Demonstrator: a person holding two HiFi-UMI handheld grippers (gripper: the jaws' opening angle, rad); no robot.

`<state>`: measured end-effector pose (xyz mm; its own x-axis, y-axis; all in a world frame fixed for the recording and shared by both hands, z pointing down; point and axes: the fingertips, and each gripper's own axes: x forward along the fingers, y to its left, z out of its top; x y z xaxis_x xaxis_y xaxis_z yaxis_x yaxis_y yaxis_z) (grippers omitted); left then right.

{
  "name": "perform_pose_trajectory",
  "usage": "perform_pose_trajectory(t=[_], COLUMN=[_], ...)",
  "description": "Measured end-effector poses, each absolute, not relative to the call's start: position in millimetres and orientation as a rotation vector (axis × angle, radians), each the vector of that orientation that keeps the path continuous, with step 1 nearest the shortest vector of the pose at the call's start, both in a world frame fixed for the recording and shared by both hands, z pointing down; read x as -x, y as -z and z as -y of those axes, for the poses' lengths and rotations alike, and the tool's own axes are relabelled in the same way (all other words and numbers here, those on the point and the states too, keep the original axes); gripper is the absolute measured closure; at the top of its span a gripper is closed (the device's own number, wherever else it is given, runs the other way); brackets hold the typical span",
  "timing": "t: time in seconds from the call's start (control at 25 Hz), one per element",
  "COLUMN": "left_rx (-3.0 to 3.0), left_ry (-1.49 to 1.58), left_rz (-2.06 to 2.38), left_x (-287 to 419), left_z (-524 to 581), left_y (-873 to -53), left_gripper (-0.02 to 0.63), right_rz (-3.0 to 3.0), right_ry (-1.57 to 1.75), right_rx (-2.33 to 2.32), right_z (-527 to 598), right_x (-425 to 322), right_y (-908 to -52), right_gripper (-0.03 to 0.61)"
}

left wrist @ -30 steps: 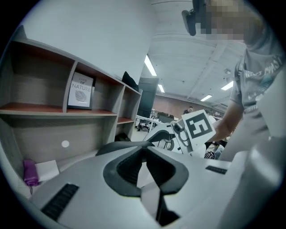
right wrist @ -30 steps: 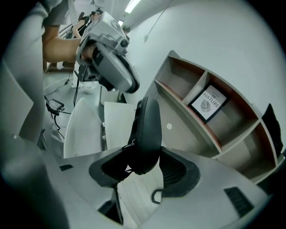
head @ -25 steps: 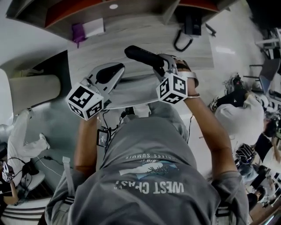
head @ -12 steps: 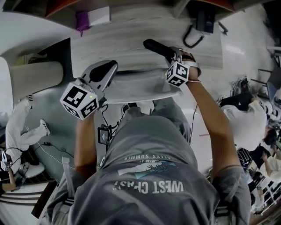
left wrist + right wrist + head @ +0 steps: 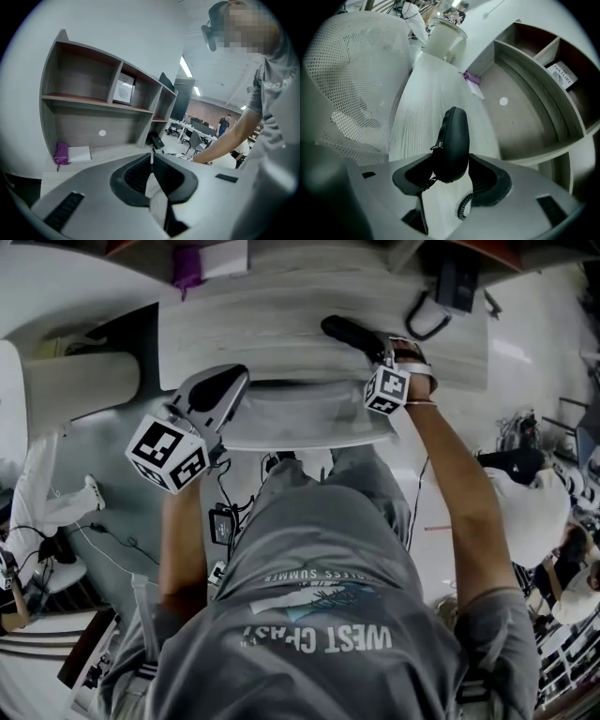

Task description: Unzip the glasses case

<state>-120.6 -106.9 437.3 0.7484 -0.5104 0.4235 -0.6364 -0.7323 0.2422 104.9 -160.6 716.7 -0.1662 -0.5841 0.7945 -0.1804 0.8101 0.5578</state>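
The black zip glasses case (image 5: 453,136) stands on edge between the jaws of my right gripper (image 5: 452,171). The jaws are opening, but both pads still lie against its sides. Its zipper pull (image 5: 436,146) hangs on the left side. In the head view the case (image 5: 349,334) sticks out from the right gripper (image 5: 375,346) over the pale wooden desk (image 5: 281,315). My left gripper (image 5: 220,385) hovers at the desk's near edge, to the left. In the left gripper view its jaws (image 5: 151,158) are shut together with nothing between them.
A purple pouch (image 5: 186,261) and a white sheet (image 5: 225,254) lie at the back of the desk, under the shelf unit (image 5: 93,98). A black device with a looped strap (image 5: 441,296) sits at the back right. A white mesh chair (image 5: 351,79) stands beside the desk.
Both grippers have come down toward the desk. The right one carried the case farther out over the desktop, and the left one dropped slightly at the near edge.
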Motion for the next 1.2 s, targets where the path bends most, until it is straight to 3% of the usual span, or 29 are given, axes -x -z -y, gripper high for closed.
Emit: perform_pose_trajectory(t=[0.72,1.2], left_rx=[-2.603,-2.664], left_ry=[-0.433,-0.378], left_rz=[0.884,0.899], left_x=[140.7,160.2], left_z=[99.6,99.2], left_y=[-422.4,-403.9], left_gripper=[0.601,0.601], right_rz=[1.794,2.02], right_ry=[0.23,0.139], right_rx=[-0.395,-0.745], right_z=[123.5,131.5], right_x=[-92.7,-61.5], right_y=[-712.6,-598.7], right_gripper=[0.308,0.372])
